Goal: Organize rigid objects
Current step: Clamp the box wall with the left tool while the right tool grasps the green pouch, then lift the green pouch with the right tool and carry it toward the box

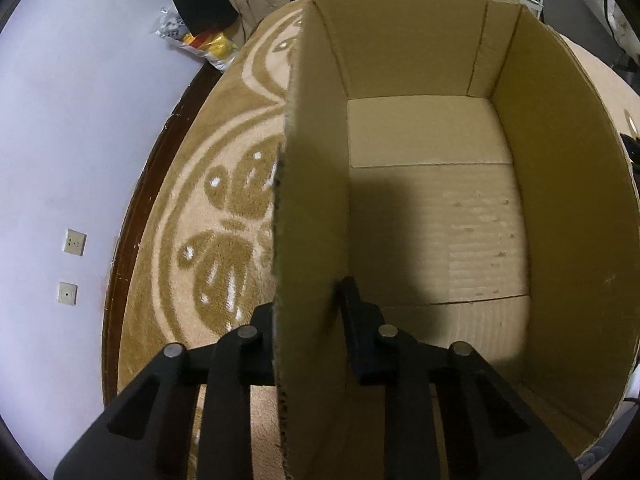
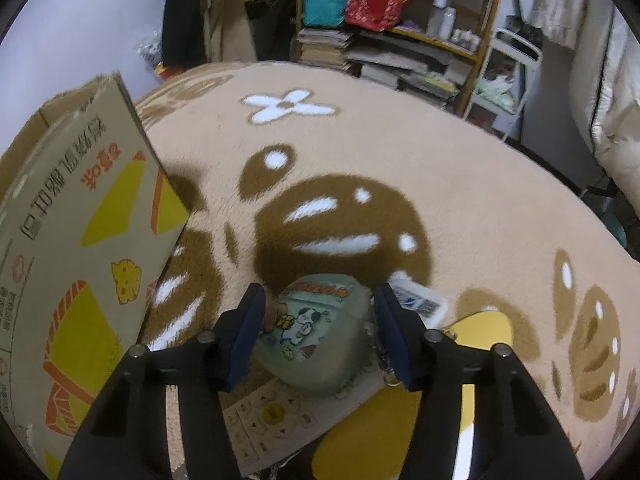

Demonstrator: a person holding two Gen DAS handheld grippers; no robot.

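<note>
A cardboard box (image 1: 432,208) stands on the patterned blanket with nothing inside; its printed outside (image 2: 80,240) fills the left of the right wrist view. My left gripper (image 1: 306,300) is shut on the box's near left wall, one finger outside and one inside. A pale green case with a cartoon dog (image 2: 316,332) lies on a white remote control (image 2: 264,416). My right gripper (image 2: 318,296) straddles the case, its blue pads (image 2: 244,332) close beside both sides. I see no firm press on it.
A white packet with a barcode (image 2: 420,300) and a yellow object (image 2: 480,332) lie right of the case. The tan blanket (image 2: 400,168) stretches away beyond. Shelves with books and bags (image 2: 400,20) stand at the back. A wall with sockets (image 1: 72,240) is to the left.
</note>
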